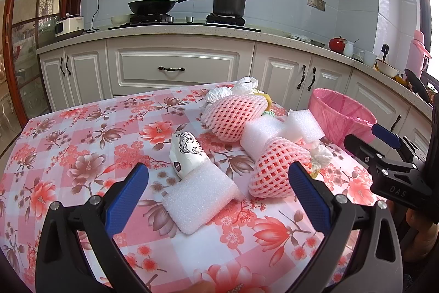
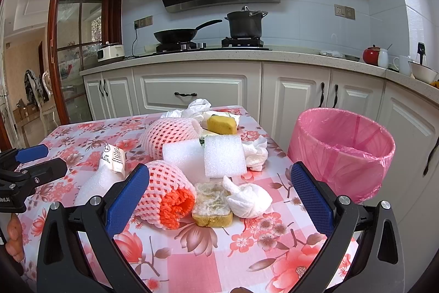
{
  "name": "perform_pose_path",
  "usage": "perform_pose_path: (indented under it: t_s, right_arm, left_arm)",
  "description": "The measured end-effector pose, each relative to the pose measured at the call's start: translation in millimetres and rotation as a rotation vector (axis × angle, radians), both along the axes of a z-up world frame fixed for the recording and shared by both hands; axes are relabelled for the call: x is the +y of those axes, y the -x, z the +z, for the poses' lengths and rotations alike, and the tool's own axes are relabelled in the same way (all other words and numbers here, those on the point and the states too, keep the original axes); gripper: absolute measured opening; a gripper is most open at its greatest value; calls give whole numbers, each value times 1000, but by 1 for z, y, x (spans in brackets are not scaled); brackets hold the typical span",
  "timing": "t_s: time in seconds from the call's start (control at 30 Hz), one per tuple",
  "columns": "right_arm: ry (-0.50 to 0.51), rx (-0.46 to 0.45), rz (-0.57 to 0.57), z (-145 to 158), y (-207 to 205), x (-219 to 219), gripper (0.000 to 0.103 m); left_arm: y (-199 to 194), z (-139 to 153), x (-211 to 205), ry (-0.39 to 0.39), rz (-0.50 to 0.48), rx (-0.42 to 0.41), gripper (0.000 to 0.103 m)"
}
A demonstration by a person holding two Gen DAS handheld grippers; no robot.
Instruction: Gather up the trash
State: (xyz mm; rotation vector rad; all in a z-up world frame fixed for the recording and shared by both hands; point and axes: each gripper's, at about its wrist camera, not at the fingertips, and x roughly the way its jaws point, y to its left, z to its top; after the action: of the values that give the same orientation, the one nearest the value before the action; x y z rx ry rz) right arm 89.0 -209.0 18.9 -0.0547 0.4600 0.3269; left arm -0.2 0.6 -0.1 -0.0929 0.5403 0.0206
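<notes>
Both grippers are held just above a table w/ a pink floral cloth (image 1: 82,144), jaws spread wide, nothing gripped. The left gripper (image 1: 219,186) is framed around a flat white foam sheet (image 1: 200,199), which lies on the cloth w/ a crumpled printed paper wrapper (image 1: 185,153) touching its far edge. The right gripper (image 2: 219,188) is seen w/ its blue pads either side of a cluster of trash: a pink foam fruit net w/ an orange net inside (image 2: 164,197), a worn yellow sponge (image 2: 212,208) just beside it, and a wadded white tissue (image 2: 249,199) touching the sponge. Behind these, two white foam blocks (image 2: 225,159) are stacked against a second pink fruit net (image 2: 167,135); further back a cleaner yellow sponge (image 2: 221,124), more crumpled tissue (image 2: 256,153) and a white plastic bag (image 2: 197,106) are piled near the table's far edge. A bin lined w/ a pink bag (image 2: 340,153) stands off the table's right side, near the cabinets; inside it only the liner can be made out. In the left wrist view the right gripper is visible at the right edge, near the bin; part of a hand (image 2: 13,238) is seen at the left edge of the right wrist view.
</notes>
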Motion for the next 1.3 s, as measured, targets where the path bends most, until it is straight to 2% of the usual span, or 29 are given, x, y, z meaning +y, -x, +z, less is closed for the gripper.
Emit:
perform_pose_path:
  t_s: [0.97, 1.3]
  right_arm:
    - [4, 5, -4, -3, 0, -1, 97]
    - [16, 75, -34, -16, -17, -14, 97]
  left_arm:
    - [-2, 4, -3, 2, 1, 0, 98]
    - [-2, -8, 0, 25, 13, 28, 98]
